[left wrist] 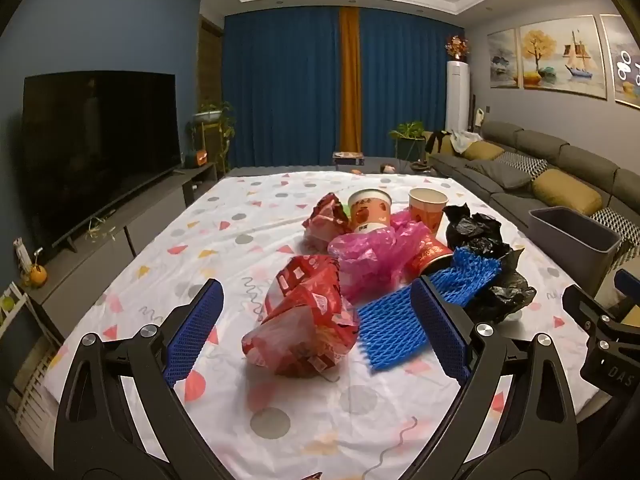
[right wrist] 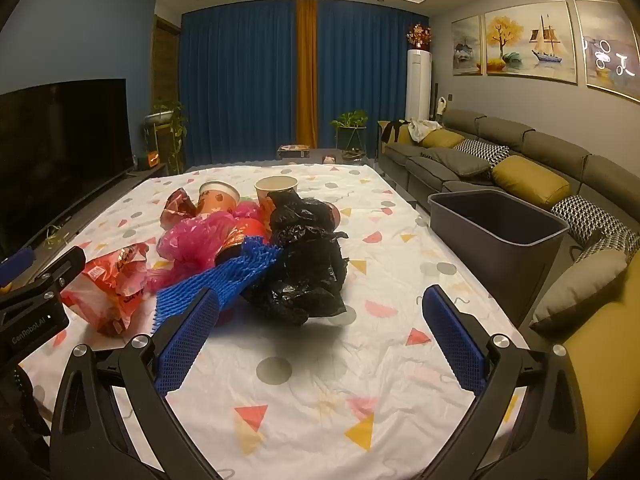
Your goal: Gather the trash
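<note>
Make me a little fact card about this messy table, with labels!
Surface: patterned tablecloth
Trash pile: red snack bag, pink plastic bag, blue foam net, black plastic bag, paper cups
Bin: gray bin, beside the table's right edge
Left gripper: open, around the snack bag
Right gripper: open, holding nothing

The trash pile [right wrist: 256, 248] lies mid-table [right wrist: 320, 380] (2 cups [right wrist: 218, 198] behind it), bin [right wrist: 496, 232] to its right.
</note>
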`<action>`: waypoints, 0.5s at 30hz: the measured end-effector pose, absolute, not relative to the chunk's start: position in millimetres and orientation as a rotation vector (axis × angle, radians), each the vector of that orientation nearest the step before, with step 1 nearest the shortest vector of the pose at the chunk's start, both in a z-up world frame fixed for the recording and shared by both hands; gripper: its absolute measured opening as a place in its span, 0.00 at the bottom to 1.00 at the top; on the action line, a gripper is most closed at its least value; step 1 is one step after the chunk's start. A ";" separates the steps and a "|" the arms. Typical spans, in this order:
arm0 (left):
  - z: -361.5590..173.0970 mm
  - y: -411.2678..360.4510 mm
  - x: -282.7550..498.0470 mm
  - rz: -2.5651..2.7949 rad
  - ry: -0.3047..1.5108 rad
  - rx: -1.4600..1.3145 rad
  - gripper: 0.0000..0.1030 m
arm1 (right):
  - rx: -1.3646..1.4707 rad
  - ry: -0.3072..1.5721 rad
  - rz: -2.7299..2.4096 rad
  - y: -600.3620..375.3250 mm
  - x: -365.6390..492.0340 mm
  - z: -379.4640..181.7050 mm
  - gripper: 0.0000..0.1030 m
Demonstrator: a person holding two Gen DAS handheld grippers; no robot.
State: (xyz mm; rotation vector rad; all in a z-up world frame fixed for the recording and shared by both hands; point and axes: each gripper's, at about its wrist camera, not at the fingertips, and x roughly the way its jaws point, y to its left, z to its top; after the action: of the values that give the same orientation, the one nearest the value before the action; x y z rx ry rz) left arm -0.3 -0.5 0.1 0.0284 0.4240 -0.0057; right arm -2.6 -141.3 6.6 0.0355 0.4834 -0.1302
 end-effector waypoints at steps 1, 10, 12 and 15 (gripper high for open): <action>0.2 0.9 0.3 -0.011 0.435 0.006 0.90 | 0.035 0.486 -0.130 -141.1 -2.5 6.7 0.96; 0.3 -3.5 -2.9 -0.013 0.418 0.009 0.90 | 0.028 0.483 -0.132 -139.3 -2.5 8.2 0.96; 0.8 -1.4 -2.8 -0.017 0.424 0.001 0.90 | 0.028 0.482 -0.134 -140.2 -2.2 7.9 0.96; 2.1 -0.8 -1.9 -0.021 0.431 0.002 0.90 | 0.030 0.482 -0.136 -137.5 -3.8 9.4 0.96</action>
State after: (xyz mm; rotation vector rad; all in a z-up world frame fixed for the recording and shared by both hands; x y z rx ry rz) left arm -1.9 -0.8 2.1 0.0021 0.4308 -0.0210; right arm -3.8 -137.5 9.4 0.0298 0.4816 -0.1363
